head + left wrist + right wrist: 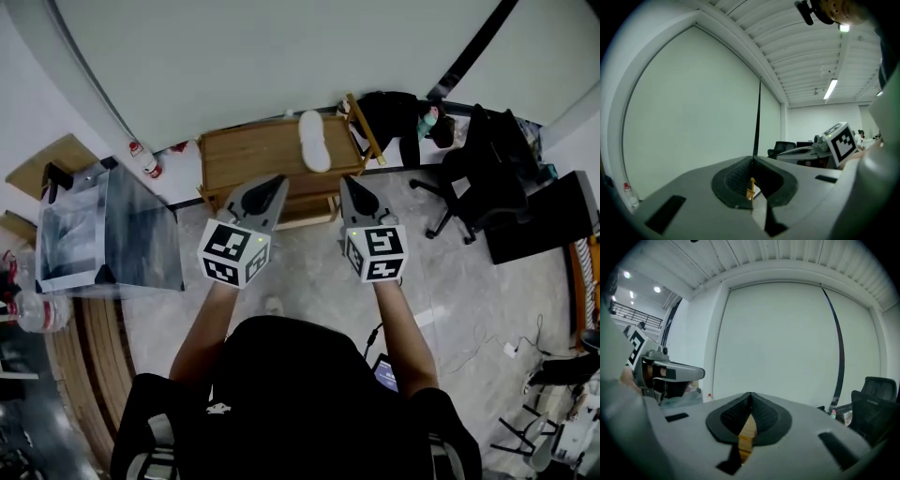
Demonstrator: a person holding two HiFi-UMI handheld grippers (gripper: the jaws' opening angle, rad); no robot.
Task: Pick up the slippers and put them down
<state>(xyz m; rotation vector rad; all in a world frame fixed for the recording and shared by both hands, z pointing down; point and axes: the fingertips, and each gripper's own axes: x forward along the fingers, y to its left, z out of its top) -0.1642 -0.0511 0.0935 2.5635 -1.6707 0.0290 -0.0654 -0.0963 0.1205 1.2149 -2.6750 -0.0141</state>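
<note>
White slipper on wooden bench, ahead of left gripper, right gripper, both closed, empty

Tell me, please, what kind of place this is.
Probably an office or lab workroom: black office chairs, strip lights on a slatted ceiling, and a low wooden rack by a large pale wall.

Wooden shelf, office chair, glass case.
</note>
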